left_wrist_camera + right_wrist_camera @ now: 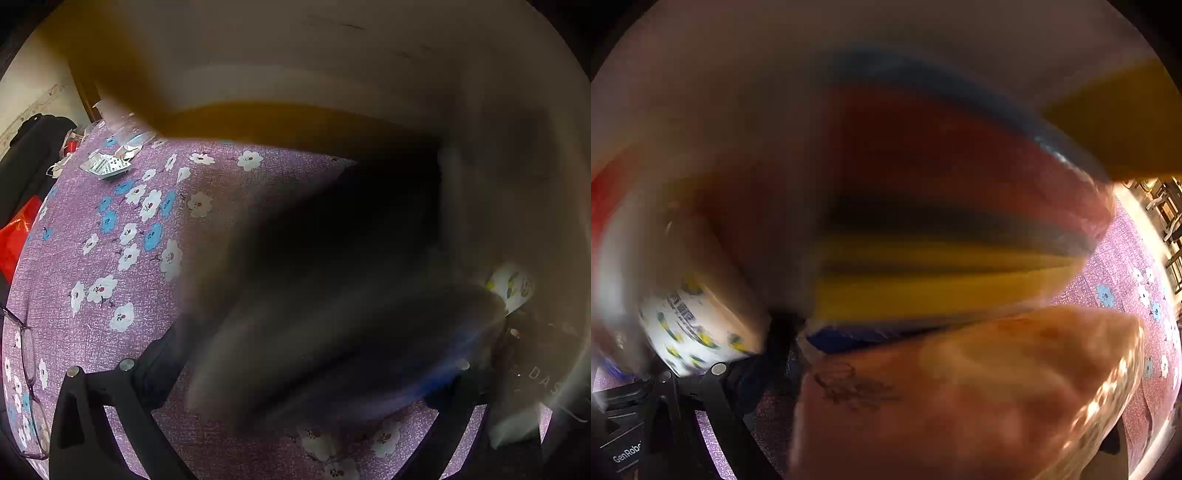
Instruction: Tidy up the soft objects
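With both grippers [266,424] [798,424] spread wide (views badly blurred), the yellow-and-blue soft bundle [923,288] is best approached slowly.

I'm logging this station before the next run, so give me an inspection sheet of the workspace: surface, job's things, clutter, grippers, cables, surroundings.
Surface: purple floral cloth covers it.
Job's things: a dark blurred object fills the left wrist view; a red, yellow and blue blurred object, a clear-wrapped orange pack and a lemon-print white roll crowd the right wrist view.
Clutter: eyeglasses near the edge, a silver blister pack and clear plastic containers at the far end.
Grippers: left gripper open; right gripper open, only partly in view.
Cables: nothing seen.
Surroundings: red bag and dark garment beside the surface; wooden chairs beyond.
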